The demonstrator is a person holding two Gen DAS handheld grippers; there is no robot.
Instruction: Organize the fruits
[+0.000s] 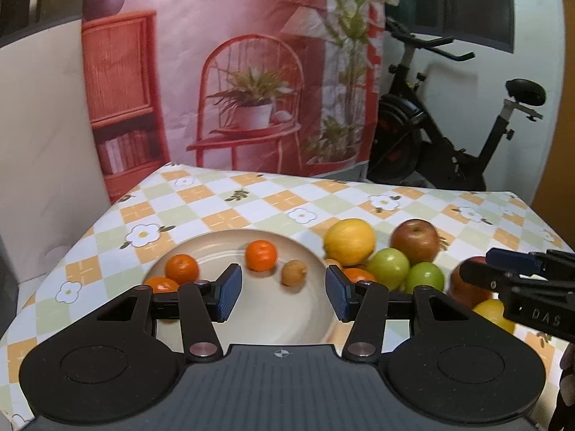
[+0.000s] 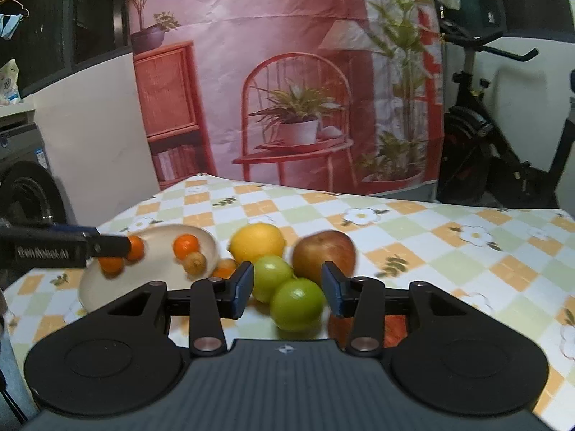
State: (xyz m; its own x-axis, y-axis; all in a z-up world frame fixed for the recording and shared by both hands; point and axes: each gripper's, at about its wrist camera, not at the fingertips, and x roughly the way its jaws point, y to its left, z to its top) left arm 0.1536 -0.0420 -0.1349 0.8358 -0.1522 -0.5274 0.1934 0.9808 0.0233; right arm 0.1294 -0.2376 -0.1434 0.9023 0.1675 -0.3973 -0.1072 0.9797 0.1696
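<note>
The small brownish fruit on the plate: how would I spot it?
Find the cream plate on the checked tablecloth. The small brownish fruit sits near its right side, beside an orange. It alone is dull tan, and smallest there.

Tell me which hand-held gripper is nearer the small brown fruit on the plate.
Left. The left hand-held gripper hangs over the plate with the small brown fruit just beyond its open fingertips. The right hand-held gripper sits off to the side, over the green apples.
</note>
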